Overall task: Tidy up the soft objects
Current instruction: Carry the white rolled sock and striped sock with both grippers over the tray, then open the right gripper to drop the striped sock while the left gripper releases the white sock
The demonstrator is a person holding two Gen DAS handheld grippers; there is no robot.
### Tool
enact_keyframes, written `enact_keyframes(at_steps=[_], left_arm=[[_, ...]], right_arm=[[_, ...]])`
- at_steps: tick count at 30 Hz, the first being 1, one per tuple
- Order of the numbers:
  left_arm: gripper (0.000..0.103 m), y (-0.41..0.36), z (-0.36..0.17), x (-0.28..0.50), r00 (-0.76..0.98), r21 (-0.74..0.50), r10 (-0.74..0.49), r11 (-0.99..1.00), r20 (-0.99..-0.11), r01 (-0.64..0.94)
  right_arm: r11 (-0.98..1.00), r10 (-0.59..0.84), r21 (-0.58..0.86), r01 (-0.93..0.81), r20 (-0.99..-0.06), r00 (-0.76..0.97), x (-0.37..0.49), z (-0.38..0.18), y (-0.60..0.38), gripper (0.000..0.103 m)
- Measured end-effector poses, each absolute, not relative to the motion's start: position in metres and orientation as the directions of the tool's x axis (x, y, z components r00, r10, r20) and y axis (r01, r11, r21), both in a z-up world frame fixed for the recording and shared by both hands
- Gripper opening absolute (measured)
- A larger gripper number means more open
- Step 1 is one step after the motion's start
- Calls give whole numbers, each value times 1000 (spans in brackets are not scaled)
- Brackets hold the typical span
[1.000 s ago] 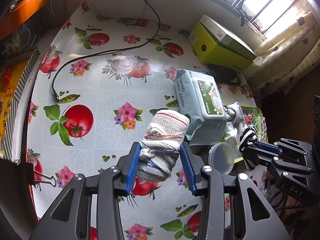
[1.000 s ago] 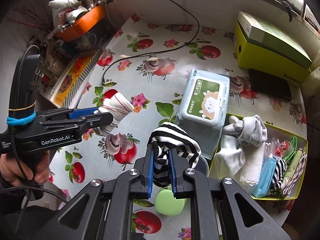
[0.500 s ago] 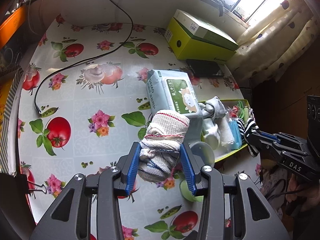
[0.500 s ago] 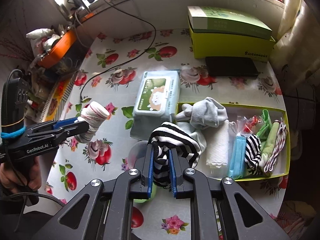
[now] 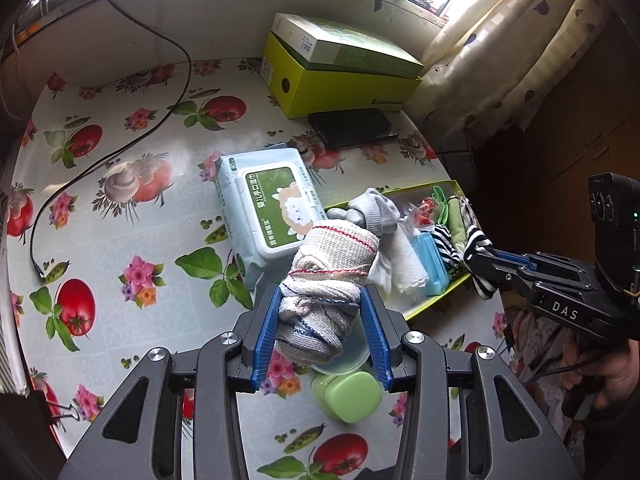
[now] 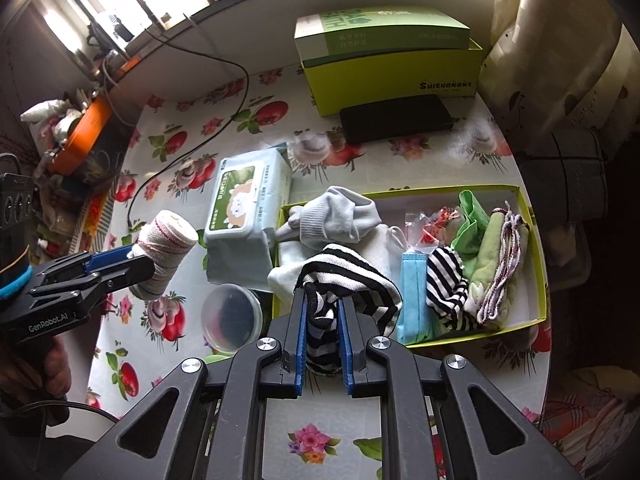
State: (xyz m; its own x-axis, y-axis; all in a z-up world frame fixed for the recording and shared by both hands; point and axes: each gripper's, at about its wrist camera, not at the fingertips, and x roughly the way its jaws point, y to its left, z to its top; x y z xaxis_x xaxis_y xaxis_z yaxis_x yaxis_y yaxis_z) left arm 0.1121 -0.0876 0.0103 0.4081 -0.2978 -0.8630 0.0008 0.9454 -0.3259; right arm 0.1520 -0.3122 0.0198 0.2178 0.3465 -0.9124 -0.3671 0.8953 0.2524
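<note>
My left gripper [image 5: 320, 304] is shut on a rolled white cloth [image 5: 328, 276] with red and blue stitching, held above the table. The same roll [image 6: 166, 248] shows at the left of the right wrist view. My right gripper [image 6: 322, 312] is shut on a black-and-white striped sock [image 6: 344, 280], hanging over the near left part of a shallow yellow-green tray [image 6: 536, 248]. The tray holds grey socks [image 6: 336, 216], a white cloth, a blue mask [image 6: 414, 292], another striped sock [image 6: 446, 284] and green cloths [image 6: 484, 256]. In the left wrist view the tray [image 5: 436, 302] lies to the right of the roll.
A wet-wipes pack [image 5: 268, 208] lies left of the tray. A clear round lid [image 6: 232, 316] and a green case [image 5: 352, 396] sit near the front. A yellow-green box [image 6: 392, 68], a black flat device [image 6: 396, 118] and a black cable [image 5: 108, 148] are farther back. Curtains hang at right.
Both grippers have swung to the right across the table toward the tray, each still holding its item. The tray now lies fully in the right wrist view.
</note>
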Motion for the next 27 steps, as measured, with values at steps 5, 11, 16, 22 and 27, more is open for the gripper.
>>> enact_keyframes(at_steps=[5, 11, 16, 22, 27], left_arm=[[42, -98, 10, 117, 399, -326, -307, 945, -864, 21], [42, -98, 8, 119, 388, -322, -303, 947, -870, 18], [42, -99, 7, 120, 383, -316, -296, 949, -875, 12], [42, -102, 7, 124, 377, -307, -290, 952, -879, 17], [42, -110, 7, 131, 370, -300, -290, 953, -883, 32]], right_arm=[[900, 342, 260, -349, -919, 195, 154, 7, -316, 13], [889, 334, 258, -379, -931, 149, 159, -16, -301, 14], [878, 337, 269, -396, -935, 112, 168, -39, -288, 15], [867, 359, 308, -391, -931, 64, 175, -63, -283, 23], [858, 382, 326, -397, -922, 67, 171, -57, -290, 38]])
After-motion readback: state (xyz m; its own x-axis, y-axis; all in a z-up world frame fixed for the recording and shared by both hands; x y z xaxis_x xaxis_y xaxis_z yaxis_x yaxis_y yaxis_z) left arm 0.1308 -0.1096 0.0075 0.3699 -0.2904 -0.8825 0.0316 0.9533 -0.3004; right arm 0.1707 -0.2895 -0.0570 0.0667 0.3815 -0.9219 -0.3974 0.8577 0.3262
